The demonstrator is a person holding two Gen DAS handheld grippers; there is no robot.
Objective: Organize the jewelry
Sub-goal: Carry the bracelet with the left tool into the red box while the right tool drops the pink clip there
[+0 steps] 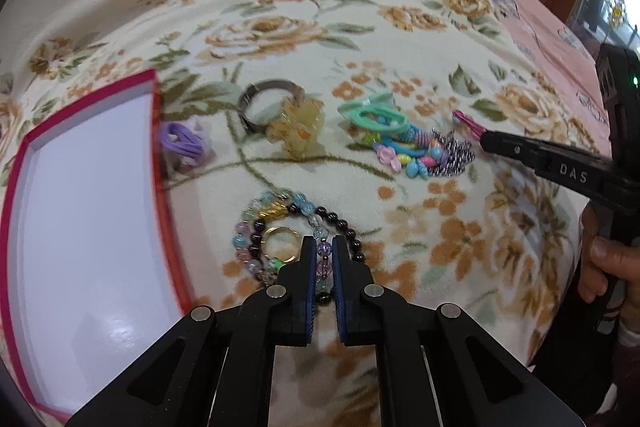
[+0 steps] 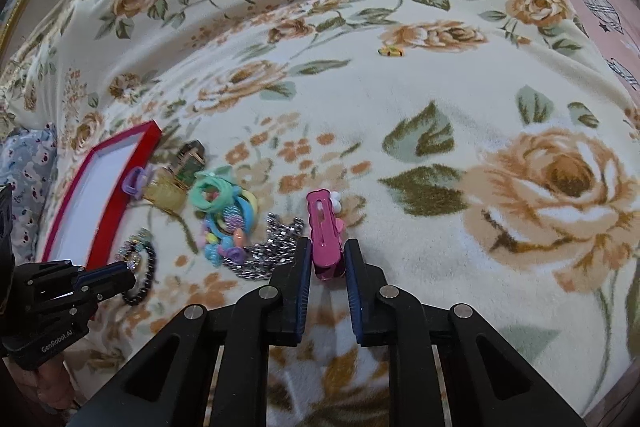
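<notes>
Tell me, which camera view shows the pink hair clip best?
The right wrist view: the pink hair clip lies whole between that gripper's fingers. The left wrist view shows only its tip past the right gripper.

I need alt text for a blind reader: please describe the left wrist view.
The left tool pinches a multicoloured bead bracelet on a floral blanket. A red-rimmed white box lies left; the right tool grips a pink clip.
</notes>
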